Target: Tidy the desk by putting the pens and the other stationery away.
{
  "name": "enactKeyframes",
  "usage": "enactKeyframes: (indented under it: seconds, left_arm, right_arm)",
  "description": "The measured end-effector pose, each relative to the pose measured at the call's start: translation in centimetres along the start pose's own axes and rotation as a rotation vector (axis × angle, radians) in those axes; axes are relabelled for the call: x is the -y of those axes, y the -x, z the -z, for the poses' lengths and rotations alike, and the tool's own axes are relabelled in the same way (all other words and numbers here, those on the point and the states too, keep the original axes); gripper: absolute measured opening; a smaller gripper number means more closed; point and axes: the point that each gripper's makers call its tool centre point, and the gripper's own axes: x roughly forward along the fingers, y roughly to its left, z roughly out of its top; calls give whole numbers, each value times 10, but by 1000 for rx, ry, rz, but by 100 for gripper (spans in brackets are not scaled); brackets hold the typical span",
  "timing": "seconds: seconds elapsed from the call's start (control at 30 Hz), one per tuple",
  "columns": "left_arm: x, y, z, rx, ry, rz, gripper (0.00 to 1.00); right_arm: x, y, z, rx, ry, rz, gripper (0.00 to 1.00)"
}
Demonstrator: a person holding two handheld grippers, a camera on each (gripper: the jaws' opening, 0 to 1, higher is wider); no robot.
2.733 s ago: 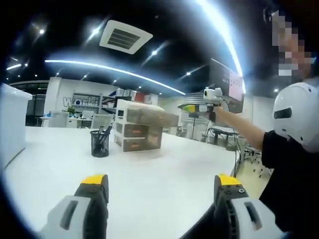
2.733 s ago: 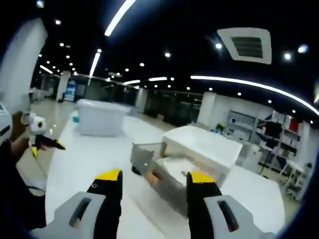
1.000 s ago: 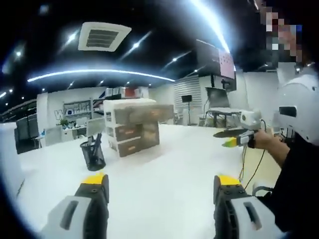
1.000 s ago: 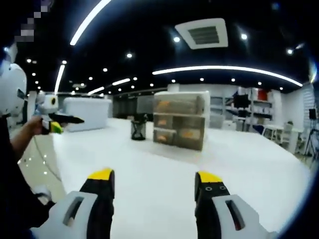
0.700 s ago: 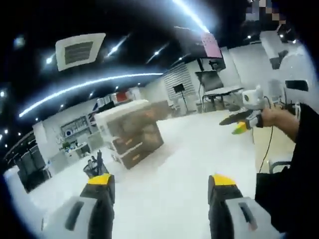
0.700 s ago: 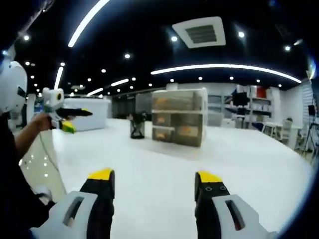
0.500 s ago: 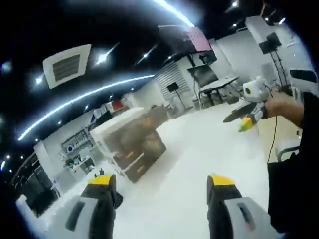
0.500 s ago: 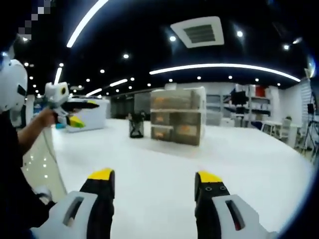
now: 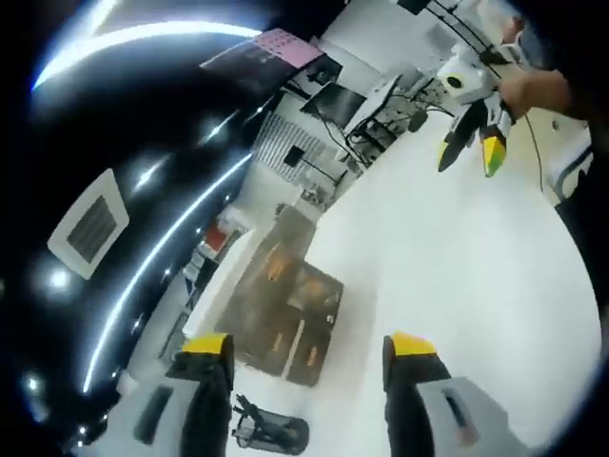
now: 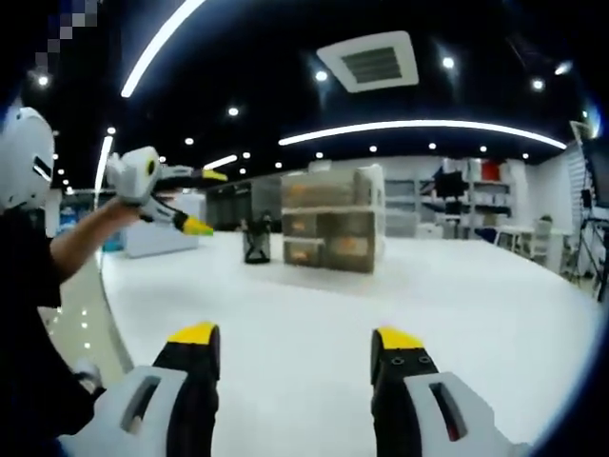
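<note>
Nearest to you in the right gripper view, your right gripper (image 10: 293, 347) hangs low over the bare white desk (image 10: 476, 314) with its jaws spread and nothing between them. Your left gripper (image 10: 203, 198) is raised at the left of that view, its yellow-tipped jaws apart and likewise carrying nothing; in the left gripper view it looks down steeply on the desk, and your right gripper shows there at the upper right.

Farther out, the pen cup (image 10: 256, 242) stands just left of the drawer unit (image 10: 332, 232), near it but apart; the left gripper view shows dark pens already upright in the cup (image 9: 276, 436). The drawers look shut from here, though the front is too blurred to be sure.

No loose pen or other stationery is visible on the desk between you and the drawers. By that showing, the tidying looks finished or nearly so; what may be left is only a check of the desk's hidden edges.
</note>
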Motion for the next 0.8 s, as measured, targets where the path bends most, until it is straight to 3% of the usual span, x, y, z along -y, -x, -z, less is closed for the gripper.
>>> enactKeyframes:
  seconds: [0.13,0.33,0.5,0.63,0.8]
  left_arm:
    - [-4,-14,-11,17,-63,-4,60]
    - [-22,-38,-15,-42,-319,-100,59]
    - [-21,-57,-16,-43,-338,-83,56]
    - [-29,-65,-21,-41,-390,-128,55]
    - [-29,-78,-18,-50,-424,-119,50]
  right_arm:
    - [1,3,1,3,-6,5,60]
    - [1,7,2,-1,-7,9,60]
    - [1,10,5,1,-10,10,60]
    - [2,12,7,1,-18,13,59]
    - [2,13,9,1,-23,11,59]
